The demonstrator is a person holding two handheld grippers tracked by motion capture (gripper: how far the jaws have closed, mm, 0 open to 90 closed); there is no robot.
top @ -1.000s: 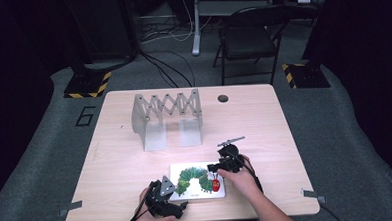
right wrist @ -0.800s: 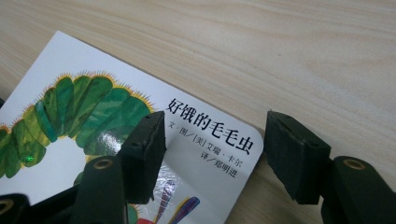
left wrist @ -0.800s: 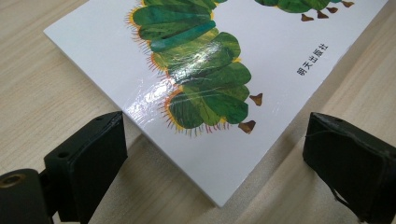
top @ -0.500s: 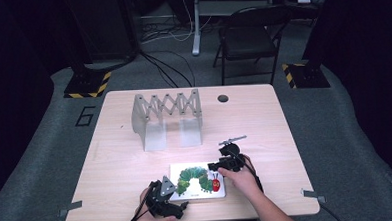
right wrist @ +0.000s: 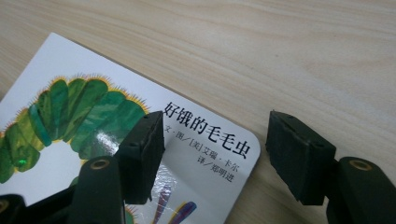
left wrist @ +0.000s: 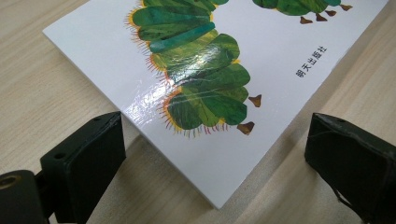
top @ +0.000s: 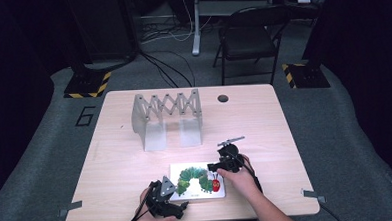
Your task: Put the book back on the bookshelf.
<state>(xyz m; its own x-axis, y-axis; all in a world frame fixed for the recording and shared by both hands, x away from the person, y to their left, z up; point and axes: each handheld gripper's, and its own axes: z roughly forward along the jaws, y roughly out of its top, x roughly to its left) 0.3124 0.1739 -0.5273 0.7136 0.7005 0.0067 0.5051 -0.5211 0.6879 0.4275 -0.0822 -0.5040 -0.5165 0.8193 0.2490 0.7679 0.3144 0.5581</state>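
A white board book (top: 197,181) with a green caterpillar on its cover lies flat near the table's front edge. My left gripper (top: 174,201) is at the book's near left corner. In the left gripper view it (left wrist: 215,154) is open wide, and the book's corner (left wrist: 219,186) lies between the jaws, touching neither. My right gripper (top: 216,166) is at the book's far right corner. In the right gripper view it (right wrist: 217,154) is open, one jaw over the cover (right wrist: 70,116) and the other over bare wood.
A grey folding accordion rack (top: 167,117) stands on the wooden table (top: 265,127) behind the book. A small round hole (top: 223,98) is near the table's far edge. A black chair (top: 248,38) and floor cables lie beyond the table.
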